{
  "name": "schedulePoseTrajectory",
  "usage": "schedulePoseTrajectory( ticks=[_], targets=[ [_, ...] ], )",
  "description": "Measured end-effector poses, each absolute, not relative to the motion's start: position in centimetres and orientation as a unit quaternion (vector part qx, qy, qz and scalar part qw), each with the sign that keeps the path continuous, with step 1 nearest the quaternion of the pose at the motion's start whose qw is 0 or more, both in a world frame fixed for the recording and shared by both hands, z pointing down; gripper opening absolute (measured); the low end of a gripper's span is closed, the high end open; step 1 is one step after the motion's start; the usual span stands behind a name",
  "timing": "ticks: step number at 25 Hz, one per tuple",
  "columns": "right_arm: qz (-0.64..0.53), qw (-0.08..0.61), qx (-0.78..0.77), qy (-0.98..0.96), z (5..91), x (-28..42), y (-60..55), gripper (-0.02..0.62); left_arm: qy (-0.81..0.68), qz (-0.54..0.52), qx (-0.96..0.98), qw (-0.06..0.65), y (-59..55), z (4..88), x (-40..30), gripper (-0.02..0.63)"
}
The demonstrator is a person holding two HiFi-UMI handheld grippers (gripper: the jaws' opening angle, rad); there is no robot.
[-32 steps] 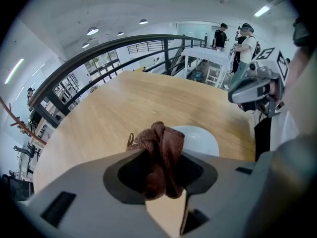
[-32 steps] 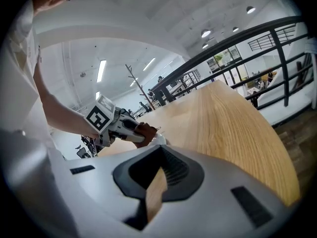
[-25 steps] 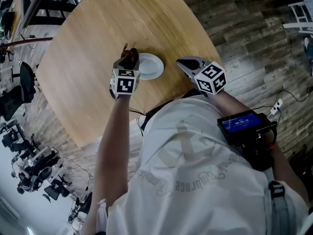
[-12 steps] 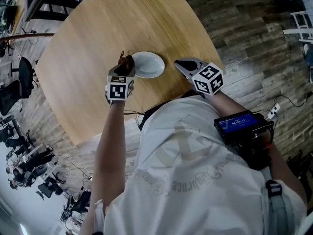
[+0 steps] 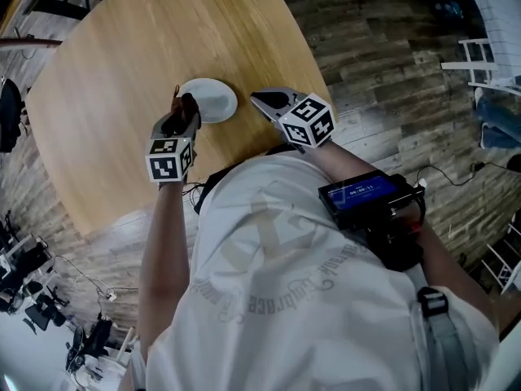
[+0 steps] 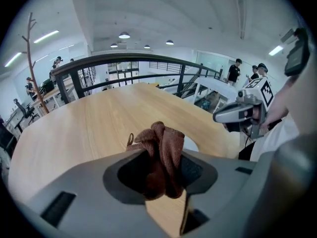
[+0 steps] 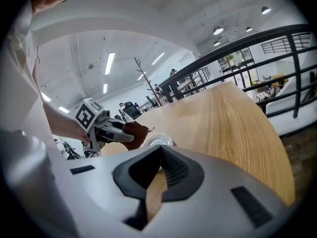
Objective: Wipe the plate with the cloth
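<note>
A small white plate (image 5: pixel 213 98) lies on the round wooden table (image 5: pixel 114 47) near its front edge. My left gripper (image 5: pixel 182 106) is at the plate's left rim, shut on a bunched brown cloth (image 5: pixel 186 104). In the left gripper view the cloth (image 6: pixel 159 133) fills the gap of the left gripper (image 6: pixel 163 155), and the plate (image 6: pixel 191 144) peeks out behind it. My right gripper (image 5: pixel 260 98) hovers just right of the plate, jaws together and holding nothing. The right gripper view shows its own tip (image 7: pixel 161 148), the plate (image 7: pixel 158 141) and the cloth (image 7: pixel 137 132).
The table's edge runs close in front of the person's body (image 5: pixel 309 283). A dark metal railing (image 6: pixel 148 63) borders the table's far side. Wooden floor (image 5: pixel 391 63) lies to the right, with white furniture (image 5: pixel 480 55) and cables further off.
The head view has swung, so everything sits further left in the picture. Both grippers keep nearly the same places beside the plate; the cloth stays gripped.
</note>
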State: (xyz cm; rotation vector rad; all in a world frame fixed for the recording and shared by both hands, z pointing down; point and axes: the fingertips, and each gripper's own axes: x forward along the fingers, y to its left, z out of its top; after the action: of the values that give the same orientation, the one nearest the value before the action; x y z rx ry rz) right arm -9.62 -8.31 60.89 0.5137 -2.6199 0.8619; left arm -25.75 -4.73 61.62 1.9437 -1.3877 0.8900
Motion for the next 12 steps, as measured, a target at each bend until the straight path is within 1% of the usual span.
schedulePoseTrajectory(
  ticks=[5,12],
  targets=[
    [0.274,0.168,0.152,-0.935,59.3,-10.5,-9.0,0.012,-0.573,0.261,0.723,0.286,-3.6,58.7,-25.7,0.169],
    [0.237,0.122,0.116,-0.957,54.3,-12.4,-10.1,0.012,-0.615,0.187,0.723,0.251,-1.7,55.5,-25.0,0.169]
  ],
)
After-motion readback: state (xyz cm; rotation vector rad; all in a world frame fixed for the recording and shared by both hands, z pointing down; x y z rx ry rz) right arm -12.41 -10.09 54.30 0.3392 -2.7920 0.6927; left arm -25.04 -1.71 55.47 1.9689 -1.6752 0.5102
